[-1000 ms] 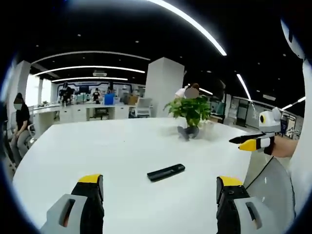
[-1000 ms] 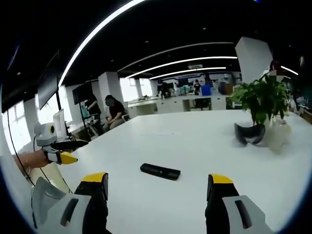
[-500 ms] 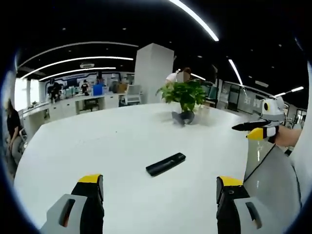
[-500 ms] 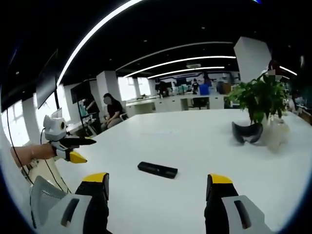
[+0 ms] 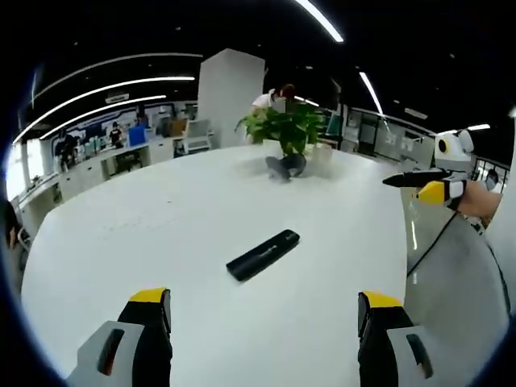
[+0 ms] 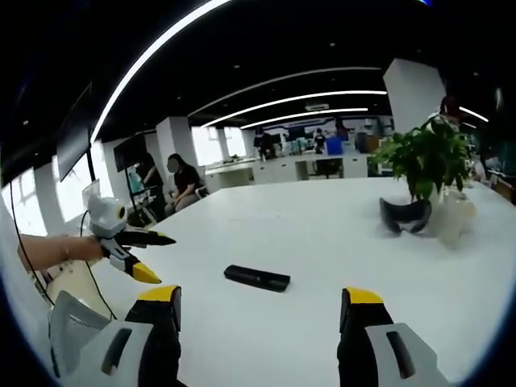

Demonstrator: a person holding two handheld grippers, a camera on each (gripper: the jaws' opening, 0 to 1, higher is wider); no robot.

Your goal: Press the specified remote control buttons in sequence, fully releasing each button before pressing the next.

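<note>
A slim black remote control (image 5: 263,255) lies flat on the white table (image 5: 161,242), angled, a short way ahead of my left gripper (image 5: 262,310), whose yellow-tipped jaws stand wide apart with nothing between them. The right gripper (image 5: 407,186) hovers at the table's right edge, held by a hand. In the right gripper view the remote control (image 6: 256,278) lies just beyond my right gripper (image 6: 260,302), which is open and holds nothing. The left gripper (image 6: 157,256) comes in from the left above the table edge, its jaws apart.
A potted green plant (image 6: 423,157) stands at the far side of the table (image 6: 322,234), with a black goggle-like object (image 6: 405,215) at its base. A person (image 6: 181,181) sits beyond the far left edge. Desks and a white pillar (image 5: 230,93) fill the office behind.
The left gripper has come forward over the table toward the remote, which now looks larger in its view. The right gripper has barely moved. The remote lies where it was.
</note>
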